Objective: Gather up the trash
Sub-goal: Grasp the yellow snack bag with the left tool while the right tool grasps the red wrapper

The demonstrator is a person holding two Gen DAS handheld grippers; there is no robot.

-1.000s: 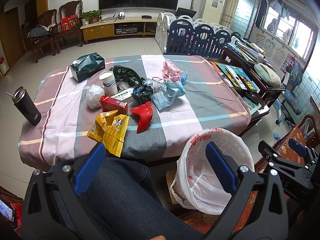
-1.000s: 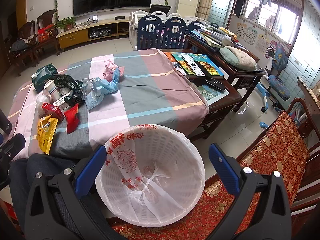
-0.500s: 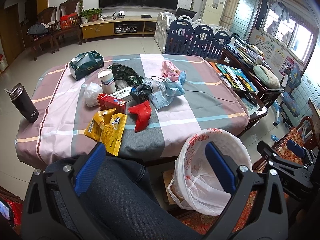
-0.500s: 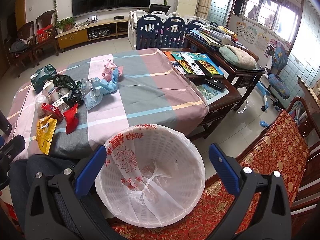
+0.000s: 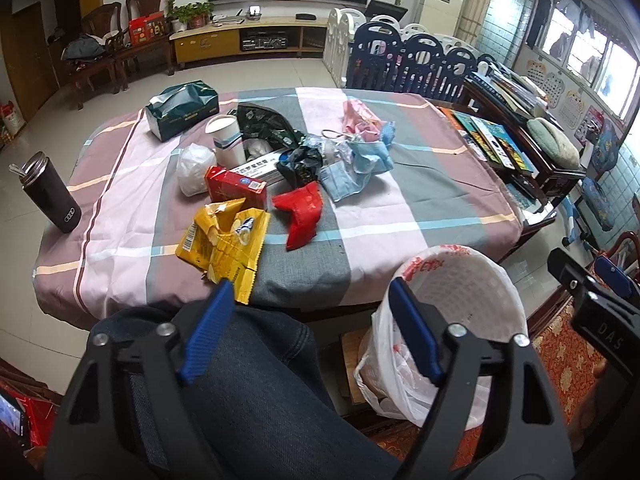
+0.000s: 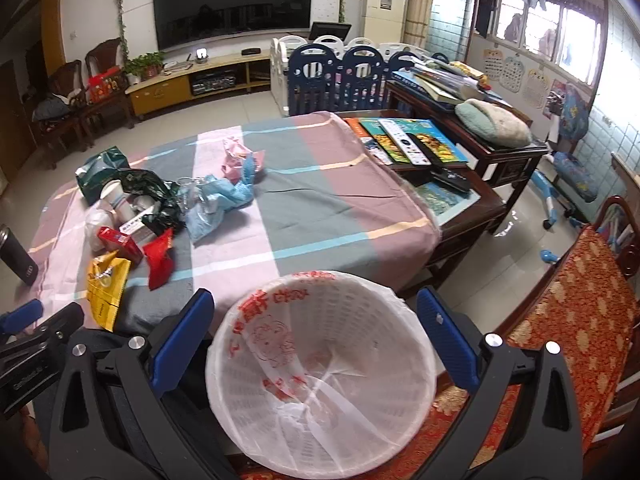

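Note:
A pile of trash lies on the plaid-covered table (image 5: 400, 184): a yellow snack bag (image 5: 224, 240), a red wrapper (image 5: 302, 212), a red box (image 5: 234, 188), blue face masks (image 5: 356, 168), a paper cup (image 5: 226, 140) and a dark green bag (image 5: 268, 122). A white lined waste basket (image 6: 320, 376) stands beside the table's near edge; it also shows in the left wrist view (image 5: 460, 304). My left gripper (image 5: 308, 328) is open and empty, above my knee, short of the yellow bag. My right gripper (image 6: 316, 340) is open and empty, above the basket.
A black tumbler (image 5: 50, 196) stands at the table's left edge. A green tissue box (image 5: 182, 110) sits at the back. Books and remotes (image 6: 408, 146) lie on a dark side table at right. A red patterned seat (image 6: 568, 320) is to the basket's right.
Both grippers have moved slightly toward the table; the view of the trash pile and basket is a little closer. Both stay open and empty.

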